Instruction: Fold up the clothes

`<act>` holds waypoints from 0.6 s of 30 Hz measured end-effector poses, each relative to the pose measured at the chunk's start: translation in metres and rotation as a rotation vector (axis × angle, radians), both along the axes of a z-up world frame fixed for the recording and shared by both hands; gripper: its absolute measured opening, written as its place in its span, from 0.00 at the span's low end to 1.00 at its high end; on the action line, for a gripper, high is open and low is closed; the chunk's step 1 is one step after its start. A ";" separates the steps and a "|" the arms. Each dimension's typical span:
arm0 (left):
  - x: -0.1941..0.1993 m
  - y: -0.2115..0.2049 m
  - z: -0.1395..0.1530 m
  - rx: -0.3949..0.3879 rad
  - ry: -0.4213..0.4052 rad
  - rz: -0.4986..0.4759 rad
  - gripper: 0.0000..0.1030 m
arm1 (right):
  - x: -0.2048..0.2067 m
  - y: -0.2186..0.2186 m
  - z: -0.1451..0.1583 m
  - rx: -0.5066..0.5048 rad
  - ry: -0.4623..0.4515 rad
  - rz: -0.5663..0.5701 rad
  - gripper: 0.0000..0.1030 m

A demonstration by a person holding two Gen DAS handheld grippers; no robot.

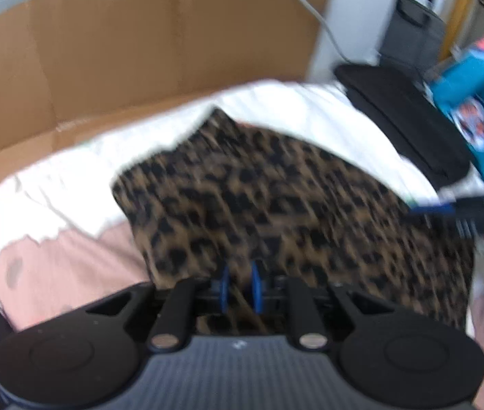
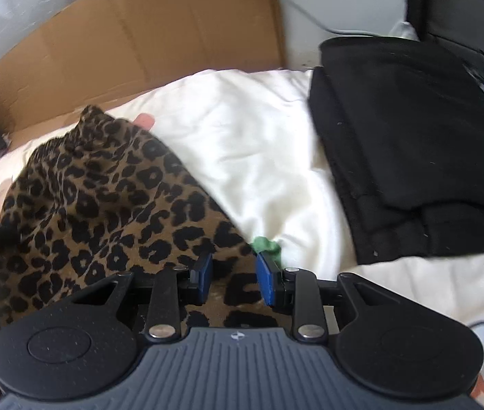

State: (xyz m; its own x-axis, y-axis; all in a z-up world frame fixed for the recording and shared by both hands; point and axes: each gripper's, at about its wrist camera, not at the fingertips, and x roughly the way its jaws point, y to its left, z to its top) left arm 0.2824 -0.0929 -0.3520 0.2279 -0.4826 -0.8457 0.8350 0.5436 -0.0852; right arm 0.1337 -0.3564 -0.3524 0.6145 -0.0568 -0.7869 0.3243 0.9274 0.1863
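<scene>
Leopard-print garment (image 2: 105,212) lies spread on the white bedding (image 2: 242,143), centre-frame in both wrist views. Left gripper (image 1: 240,287): blue pads close together, a fold of the leopard cloth pinched between them. Right gripper (image 2: 234,282): jaws apart, garment edge between the pads; contact cannot be told. Folded black garment (image 2: 412,143) at 2 o'clock of the leopard piece, apart from it. Cardboard sheet (image 2: 132,44) at 12 o'clock, behind the bedding. Teal printed garment (image 1: 481,109) at 3 o'clock, left view.
</scene>
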 end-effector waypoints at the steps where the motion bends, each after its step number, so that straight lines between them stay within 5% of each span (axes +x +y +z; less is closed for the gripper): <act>1: -0.005 0.002 -0.007 0.021 -0.006 -0.006 0.15 | -0.002 0.002 0.003 0.004 -0.015 0.009 0.34; 7: -0.008 0.014 -0.035 -0.035 0.008 0.059 0.13 | -0.013 0.009 -0.001 0.119 -0.027 0.068 0.34; 11: -0.004 0.006 -0.031 -0.023 0.007 0.073 0.13 | -0.026 0.002 -0.007 0.064 -0.006 0.066 0.34; 18: -0.037 0.011 -0.016 -0.001 -0.008 -0.049 0.16 | -0.055 -0.021 -0.011 0.033 -0.015 0.037 0.34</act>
